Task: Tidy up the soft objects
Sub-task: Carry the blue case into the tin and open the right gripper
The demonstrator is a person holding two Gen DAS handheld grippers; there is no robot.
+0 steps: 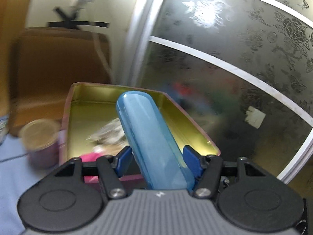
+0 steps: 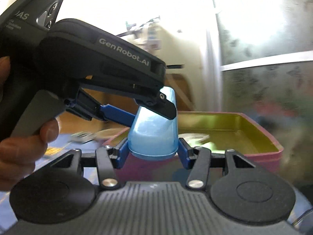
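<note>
Both the left gripper point(image 1: 154, 162) and right gripper point(image 2: 152, 150) clamp one glossy translucent blue case point(image 1: 148, 137) (elongated, rounded ends).

Your left wrist camera sits just behind the left gripper point(image 1: 155, 160), looking forward and somewhat downward along its blue fingers point(image 1: 123, 161) into the open gold-lined tin point(image 1: 172, 105), with a frosted patterned glass door point(image 1: 244, 58) filling the right side close behind. Your right wrist camera rides behind the right gripper point(image 2: 153, 152), facing nearly level toward the same tin point(image 2: 254, 135) from a little farther back and lower, so you see its pink outer wall. Both views share the pale blue case point(image 1: 150, 141) very close to the lens, the tin and the glass door; the right view also takes in your left gripper point(image 2: 154, 107) from its side, with your hand point(image 2: 23, 146) at the left edge.
</note>
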